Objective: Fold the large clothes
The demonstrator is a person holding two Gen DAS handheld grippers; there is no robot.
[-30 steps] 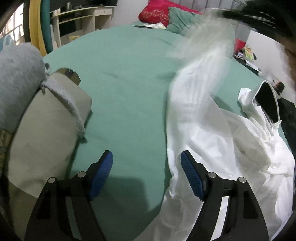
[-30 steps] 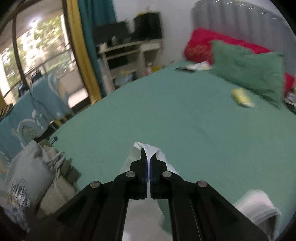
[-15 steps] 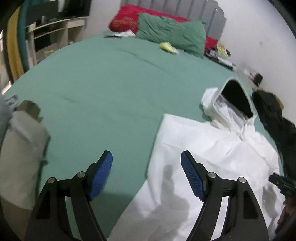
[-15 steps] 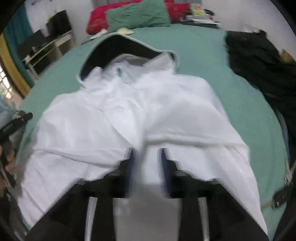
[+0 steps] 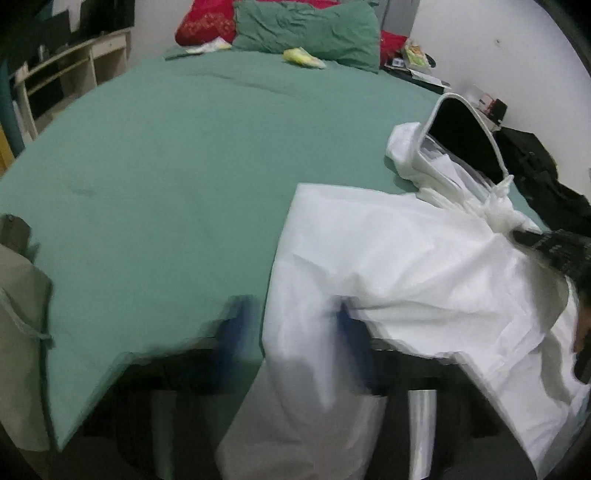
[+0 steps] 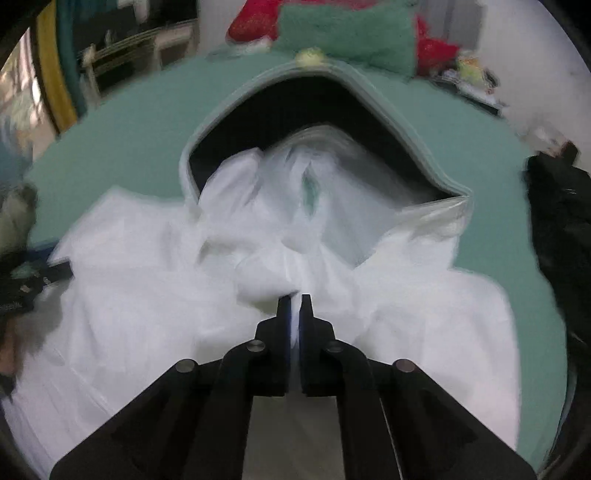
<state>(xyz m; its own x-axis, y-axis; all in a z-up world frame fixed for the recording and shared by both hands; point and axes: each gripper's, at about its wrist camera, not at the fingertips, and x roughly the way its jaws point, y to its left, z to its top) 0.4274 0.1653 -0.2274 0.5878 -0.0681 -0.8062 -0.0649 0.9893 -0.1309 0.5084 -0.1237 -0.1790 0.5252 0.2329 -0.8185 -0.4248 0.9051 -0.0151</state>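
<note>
Far left of the left tongs, a beige bundle lies at the bed's near edge. The left tongs are blurred by motion, but their blue pads stand well apart, open, with the left border of the white garment lying between them; nothing is pinched. Ahead of them stretches the bare green sheet, and far ahead a yellow packet lies just before a green pillow with a red pillow behind it. To the right of the left tongs the garment spreads flat across the sheet, its black-lined hood standing open at the far right, and beyond that a black heap rests near the bed's right edge. In the right wrist view, the right tongs are closed on a thin fold of the garment, a sliver of white cloth showing between the pads, just below the bunched neck. Directly ahead of these tongs the hood gapes wide, dark inside with a pale rim. Left of them the cloth lies smooth towards the left tongs; right of them it runs out to the sheet and the black heap.
</note>
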